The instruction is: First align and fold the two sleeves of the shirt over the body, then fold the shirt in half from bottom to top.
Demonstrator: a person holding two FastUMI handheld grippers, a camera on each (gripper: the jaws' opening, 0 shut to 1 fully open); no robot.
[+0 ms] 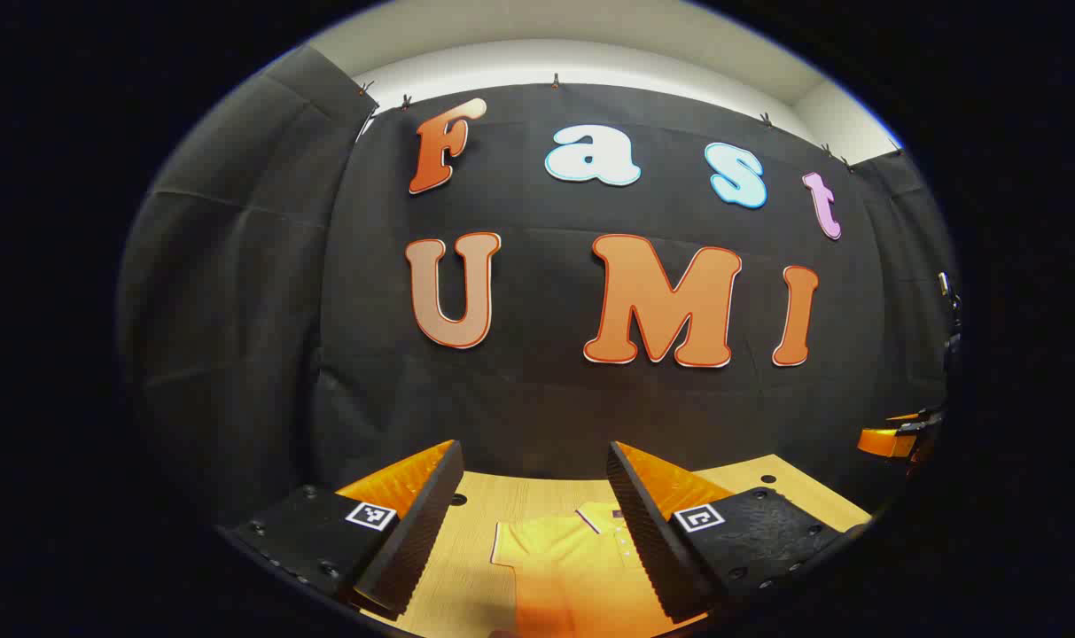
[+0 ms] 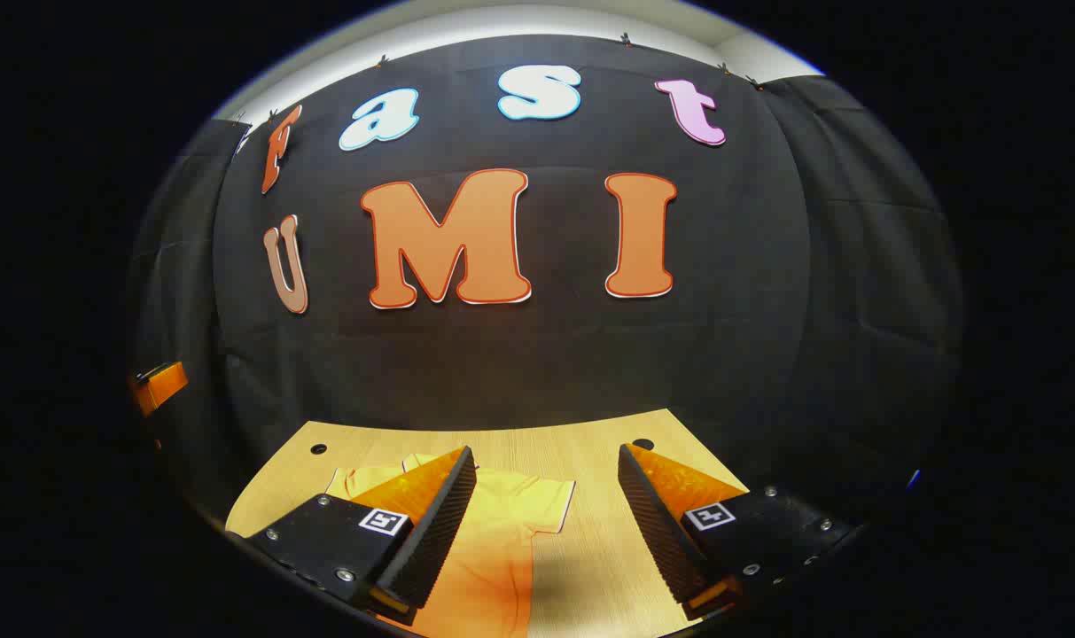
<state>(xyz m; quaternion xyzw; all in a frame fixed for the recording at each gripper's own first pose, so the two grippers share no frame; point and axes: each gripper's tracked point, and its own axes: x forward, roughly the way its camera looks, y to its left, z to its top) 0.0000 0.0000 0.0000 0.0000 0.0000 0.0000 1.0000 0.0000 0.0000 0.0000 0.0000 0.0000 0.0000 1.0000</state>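
Note:
A yellow short-sleeved shirt (image 1: 572,558) lies flat on the wooden table (image 1: 471,540), collar toward the booth wall. In the left gripper view my left gripper (image 1: 537,532) hangs open above it, with the shirt's left sleeve and collar showing between the fingers. In the right gripper view the shirt (image 2: 502,540) spreads below my right gripper (image 2: 546,523), which is open too; its left finger (image 2: 431,532) covers part of the body, and the right sleeve lies between the fingers. Neither gripper touches the cloth. The other gripper (image 1: 896,439) shows at the far right of the left gripper view.
The table (image 2: 590,443) ends close to the black cloth wall, with small dark holes near its far corners. Bare wood lies to the right of the shirt in the right gripper view. The left gripper (image 2: 158,385) peeks in at that view's left edge.

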